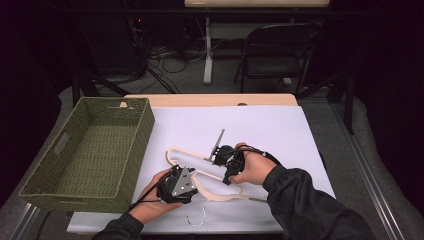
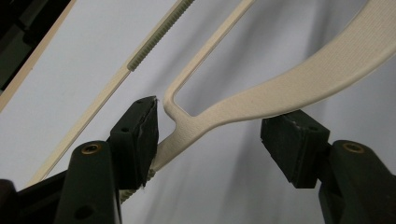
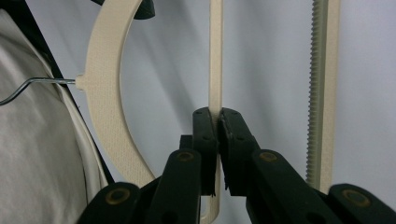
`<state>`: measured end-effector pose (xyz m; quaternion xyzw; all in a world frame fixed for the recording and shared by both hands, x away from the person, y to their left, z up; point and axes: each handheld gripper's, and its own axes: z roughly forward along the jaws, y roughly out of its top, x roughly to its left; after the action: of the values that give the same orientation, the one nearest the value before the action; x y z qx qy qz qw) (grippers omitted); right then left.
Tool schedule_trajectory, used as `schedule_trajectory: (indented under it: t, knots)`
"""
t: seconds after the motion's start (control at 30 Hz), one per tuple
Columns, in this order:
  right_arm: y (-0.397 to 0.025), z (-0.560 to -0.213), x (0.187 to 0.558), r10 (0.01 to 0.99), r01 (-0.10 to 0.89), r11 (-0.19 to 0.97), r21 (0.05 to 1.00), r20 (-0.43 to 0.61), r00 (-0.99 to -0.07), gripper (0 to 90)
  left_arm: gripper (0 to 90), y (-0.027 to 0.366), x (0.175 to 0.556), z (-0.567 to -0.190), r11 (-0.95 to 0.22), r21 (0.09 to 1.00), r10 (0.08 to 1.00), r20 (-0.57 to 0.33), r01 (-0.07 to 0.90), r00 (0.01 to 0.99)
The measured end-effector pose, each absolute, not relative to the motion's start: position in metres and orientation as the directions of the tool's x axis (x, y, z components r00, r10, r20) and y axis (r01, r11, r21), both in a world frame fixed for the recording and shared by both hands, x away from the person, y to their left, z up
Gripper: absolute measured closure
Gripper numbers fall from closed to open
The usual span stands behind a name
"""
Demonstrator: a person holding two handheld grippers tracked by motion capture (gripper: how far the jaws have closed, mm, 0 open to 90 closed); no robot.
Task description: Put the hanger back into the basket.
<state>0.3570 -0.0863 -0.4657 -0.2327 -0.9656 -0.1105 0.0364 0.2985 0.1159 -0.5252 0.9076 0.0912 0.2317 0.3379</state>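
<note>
The hanger (image 1: 210, 187) is a pale cream with a fine grainy texture, its hook (image 1: 196, 218) bright silver wire, and one bar (image 3: 322, 93) carries a band of tiny ridges. Both grippers, left (image 2: 210, 140) and right (image 3: 218, 135), are matte black with brass-coloured pins. The basket (image 1: 135, 150) is woven olive green. The table cover (image 1: 270, 130) is plain white; the person's sleeves (image 1: 310, 205) are black
</note>
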Motion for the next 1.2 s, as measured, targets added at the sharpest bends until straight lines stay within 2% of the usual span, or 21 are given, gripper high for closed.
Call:
schedule_trajectory:
  t: [0.17, 0.67, 0.87, 0.93, 1.1, 1.2]
  knots:
    - [-0.0859, -0.4649, 0.3578, 0.439, 0.459, 0.870, 0.178, 0.141, -0.888, 85.4, 33.1, 0.1138, 0.2960, -0.5264, -0.760, 0.649, 0.281, 0.367, -0.028, 0.887]
    - [-0.0811, -0.4666, 0.3547, 0.421, 0.441, 0.876, 0.196, 0.135, -0.897, 85.4, 36.6, 0.1120, 0.2994, -0.5296, -0.775, 0.632, 0.281, 0.375, -0.021, 0.883]
    - [-0.0809, -0.4674, 0.3552, 0.416, 0.436, 0.877, 0.201, 0.134, -0.900, 85.3, 42.3, 0.1133, 0.3003, -0.5288, -0.784, 0.621, 0.277, 0.380, -0.021, 0.882]
    - [-0.0808, -0.4677, 0.3549, 0.409, 0.428, 0.881, 0.201, 0.131, -0.903, 85.2, 49.0, 0.1147, 0.3010, -0.5284, -0.784, 0.621, 0.279, 0.381, -0.020, 0.881]
    - [-0.0809, -0.4666, 0.3552, 0.399, 0.416, 0.891, 0.183, 0.123, -0.909, 85.1, 54.3, 0.1156, 0.3027, -0.5290, -0.784, 0.621, 0.276, 0.367, -0.013, 0.888]
    - [-0.0815, -0.4680, 0.3550, 0.389, 0.407, 0.888, 0.213, 0.122, -0.913, 85.0, 60.8, 0.1166, 0.3049, -0.5281, -0.791, 0.612, 0.276, 0.365, -0.005, 0.889]
